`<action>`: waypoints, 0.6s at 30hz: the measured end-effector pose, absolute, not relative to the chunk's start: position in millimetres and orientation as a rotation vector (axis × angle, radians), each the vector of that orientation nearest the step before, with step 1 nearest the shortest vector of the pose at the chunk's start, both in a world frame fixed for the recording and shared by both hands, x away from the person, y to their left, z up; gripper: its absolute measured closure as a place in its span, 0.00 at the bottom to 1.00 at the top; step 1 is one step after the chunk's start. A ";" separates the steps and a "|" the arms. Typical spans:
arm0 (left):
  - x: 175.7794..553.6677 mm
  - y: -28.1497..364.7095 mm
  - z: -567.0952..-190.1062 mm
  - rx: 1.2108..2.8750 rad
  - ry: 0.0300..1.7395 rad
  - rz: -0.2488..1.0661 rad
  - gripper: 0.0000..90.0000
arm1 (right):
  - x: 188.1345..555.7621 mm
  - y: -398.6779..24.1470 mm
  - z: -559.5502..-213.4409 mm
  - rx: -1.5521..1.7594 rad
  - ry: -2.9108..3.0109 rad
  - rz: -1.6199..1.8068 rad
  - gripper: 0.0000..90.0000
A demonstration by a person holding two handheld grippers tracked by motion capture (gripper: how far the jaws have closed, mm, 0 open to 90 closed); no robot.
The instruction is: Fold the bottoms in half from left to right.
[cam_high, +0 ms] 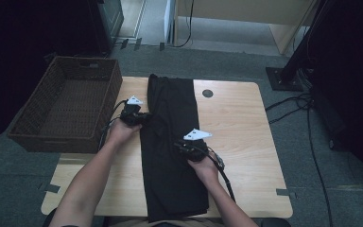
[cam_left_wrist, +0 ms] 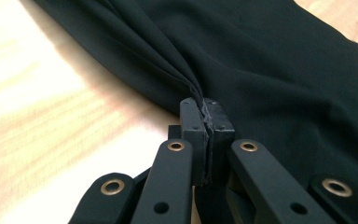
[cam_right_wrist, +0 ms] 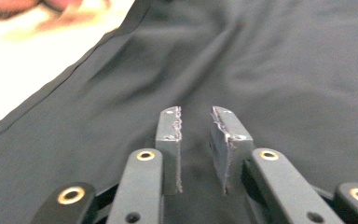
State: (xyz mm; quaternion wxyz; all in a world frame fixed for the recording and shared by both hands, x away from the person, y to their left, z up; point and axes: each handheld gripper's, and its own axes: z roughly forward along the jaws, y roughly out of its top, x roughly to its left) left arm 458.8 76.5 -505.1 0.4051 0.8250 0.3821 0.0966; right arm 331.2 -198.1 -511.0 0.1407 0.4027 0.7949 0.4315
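A long black garment [cam_high: 172,101] lies folded lengthwise down the middle of the wooden table [cam_high: 238,127]. At its left edge, my left gripper [cam_high: 144,118] is shut on a pinched fold of the black garment [cam_left_wrist: 270,56]; in the left gripper view the left gripper [cam_left_wrist: 206,105] has its pads pressed together with cloth bunched up out of them. My right gripper [cam_high: 185,146] rests over the cloth's middle. In the right gripper view the right gripper [cam_right_wrist: 196,116] is open by a narrow gap, with the black garment [cam_right_wrist: 284,70] lying flat beneath and nothing between the pads.
A brown wicker basket [cam_high: 30,137] stands at the table's left side, half over its edge. A round cable hole [cam_high: 207,93] sits in the tabletop beyond the cloth. Cables [cam_high: 312,142] and a stand base [cam_high: 283,78] lie on the floor at the right.
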 end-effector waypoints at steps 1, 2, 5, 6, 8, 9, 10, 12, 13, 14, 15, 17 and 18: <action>451.7 80.8 -505.7 2.080 0.948 0.228 1.00 | 338.9 -206.7 -506.2 1.186 2.280 1.243 0.77; 447.8 82.3 -506.3 2.077 0.944 0.226 1.00 | 342.7 -211.1 -504.7 1.192 2.264 1.242 0.75; 436.3 85.8 -507.8 2.067 0.936 0.208 1.00 | 355.3 -223.0 -502.8 1.220 2.237 1.239 0.69; 432.6 87.2 -508.3 2.068 0.935 0.205 1.00 | 360.2 -226.1 -503.0 1.223 2.228 1.231 0.68; 428.2 88.5 -509.5 2.066 0.929 0.206 1.00 | 369.8 -231.7 -503.3 1.247 2.207 1.223 0.65; 423.2 90.5 -511.3 2.066 0.927 0.203 1.00 | 373.2 -232.7 -503.6 1.247 2.198 1.223 0.63; 421.6 91.8 -512.4 2.066 0.929 0.203 1.00 | 377.2 -233.8 -504.3 1.241 2.189 1.214 0.60; 421.1 93.5 -514.0 2.058 0.945 0.201 1.00 | 386.8 -234.3 -506.8 1.239 2.184 1.189 0.56; 421.6 94.1 -514.2 2.052 0.951 0.194 1.00 | 392.0 -233.7 -508.3 1.250 2.184 1.178 0.54; 422.0 93.9 -514.1 2.055 0.953 0.192 1.00 | 396.7 -233.3 -510.1 1.255 2.190 1.167 0.54; 422.0 93.9 -514.1 2.055 0.953 0.192 1.00 | 396.7 -233.3 -510.1 1.255 2.190 1.167 0.54; 422.2 92.8 -513.4 2.055 0.955 0.193 1.00 | 409.3 -231.3 -515.0 1.274 2.192 1.142 0.53; 422.4 92.8 -513.5 2.057 0.955 0.192 1.00 | 411.8 -229.4 -516.0 1.269 2.194 1.113 0.54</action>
